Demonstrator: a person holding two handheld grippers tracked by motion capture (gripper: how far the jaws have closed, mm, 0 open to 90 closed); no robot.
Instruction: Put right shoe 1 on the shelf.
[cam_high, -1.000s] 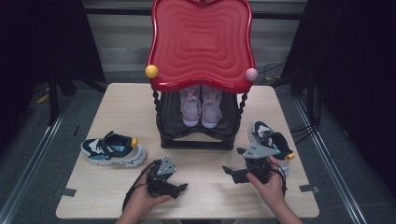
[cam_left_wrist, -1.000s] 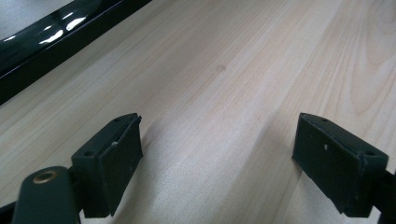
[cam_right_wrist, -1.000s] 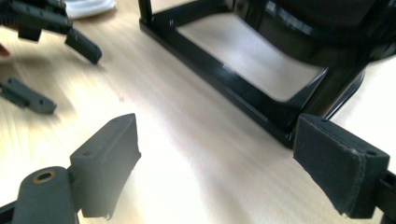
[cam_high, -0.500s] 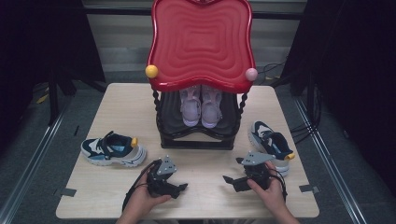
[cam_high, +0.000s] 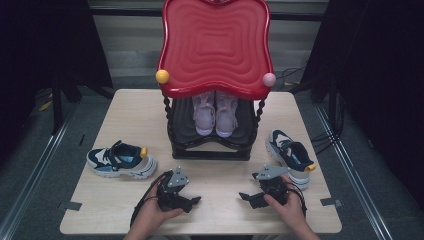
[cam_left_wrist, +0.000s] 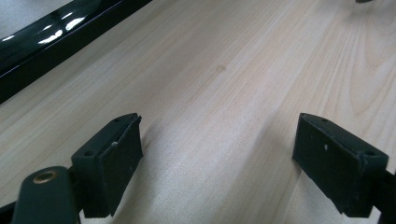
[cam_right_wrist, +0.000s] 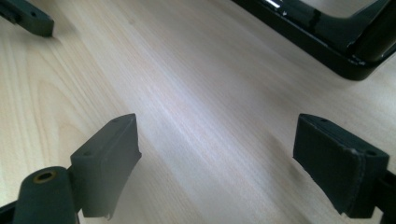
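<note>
Left to right: blue-and-white sneaker (cam_high: 121, 161) on table (cam_high: 125, 110) left of the black rack (cam_high: 210, 150). Left gripper (cam_high: 192, 201) resting on table, jaws wide, nothing between. Right gripper (cam_high: 246, 196) likewise, just beside second sneaker (cam_high: 290, 156). No legible writing or brand marks.

On my right, a blue, white and black sneaker (cam_high: 291, 155) with a yellow heel tab lies upright on its sole near the table's right edge, its heel toward me and its toe pointing away. On my left, its mate (cam_high: 121, 160) stands on its sole crosswise on the table, toe to the left and yellow-tabbed heel to the right. Both sit well apart from each other.
</note>
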